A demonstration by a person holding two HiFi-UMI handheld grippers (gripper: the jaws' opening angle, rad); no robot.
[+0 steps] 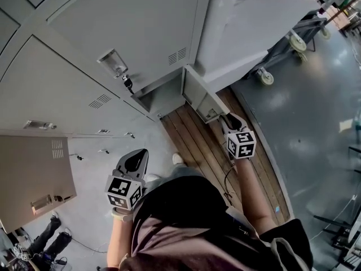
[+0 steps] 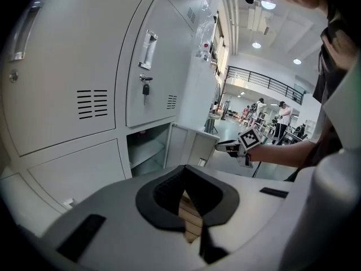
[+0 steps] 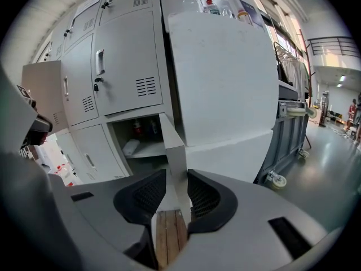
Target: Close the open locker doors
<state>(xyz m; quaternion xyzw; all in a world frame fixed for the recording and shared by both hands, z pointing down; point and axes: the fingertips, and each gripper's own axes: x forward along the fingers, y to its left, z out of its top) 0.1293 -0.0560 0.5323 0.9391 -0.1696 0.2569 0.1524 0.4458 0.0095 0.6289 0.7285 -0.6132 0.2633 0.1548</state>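
Standing on a strip of wooden planks [image 1: 210, 151] before a bank of grey lockers [image 1: 84, 55], a person in a dark top works with a handheld claw in each fist. The left claw [image 2: 183, 171] is held by the person's left side, its dark pads pressed together at the tips and empty, with floor planks showing beneath. The right claw [image 3: 174, 176], at the end of an arm stretched forward, is narrowed onto the free edge of an open locker door [image 3: 169, 145]. The grey panel runs straight down between the claw's ribbed pads. In the head view that claw's tip meets the door's outer corner.

The door stands swung out, roughly square to the locker front, at the right end of the bank. The compartment [image 3: 141, 143] behind it lies exposed. A pale object rests on its shelf and small bottles stand at the back, too small to identify. Directly above, a shut door carries a key [image 2: 145, 88] hanging in its lock.

Farther left along the bank, a second open door [image 1: 34, 174] juts out, well apart from both claws. Past the bank's right end, a trolley [image 1: 290, 38] on castors sits on the glossy grey floor. In the distance of the left gripper view, people [image 2: 282, 114] stand in a bright hall beneath a railed balcony [image 2: 265, 82].
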